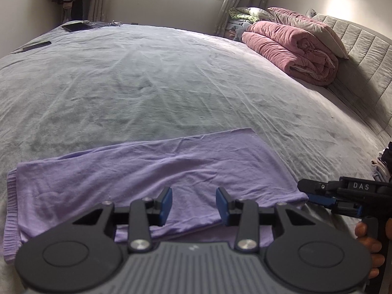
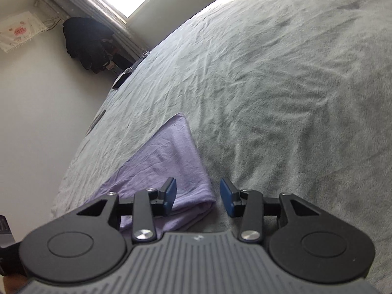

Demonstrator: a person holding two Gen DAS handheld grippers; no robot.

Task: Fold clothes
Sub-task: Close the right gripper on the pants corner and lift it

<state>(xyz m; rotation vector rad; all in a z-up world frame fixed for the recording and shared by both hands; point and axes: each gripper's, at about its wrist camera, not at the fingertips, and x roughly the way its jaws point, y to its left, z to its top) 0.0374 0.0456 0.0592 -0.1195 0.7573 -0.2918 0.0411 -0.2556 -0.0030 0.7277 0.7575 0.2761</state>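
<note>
A lilac garment (image 1: 156, 171) lies folded into a long flat strip on the grey bedspread (image 1: 159, 78), its ribbed hem at the left end. My left gripper (image 1: 194, 205) hovers open over the strip's near edge with nothing between its blue pads. In the same view my right gripper (image 1: 318, 196) shows side-on at the strip's right corner, held by a hand (image 1: 367, 242). The right wrist view shows the right gripper (image 2: 198, 197) open, straddling the folded corner of the garment (image 2: 166, 161), its left pad over the cloth and its right pad over the bedspread (image 2: 281, 85).
A rolled pink quilt (image 1: 291, 49) and pillows (image 1: 308, 27) lie against the padded headboard (image 1: 362, 56) at the right. A tablet (image 1: 76, 26) and a dark remote-like item (image 1: 36, 46) rest at the far left edge. More clothes (image 1: 382, 166) sit at the right edge. Dark clothing (image 2: 88, 44) hangs by the window.
</note>
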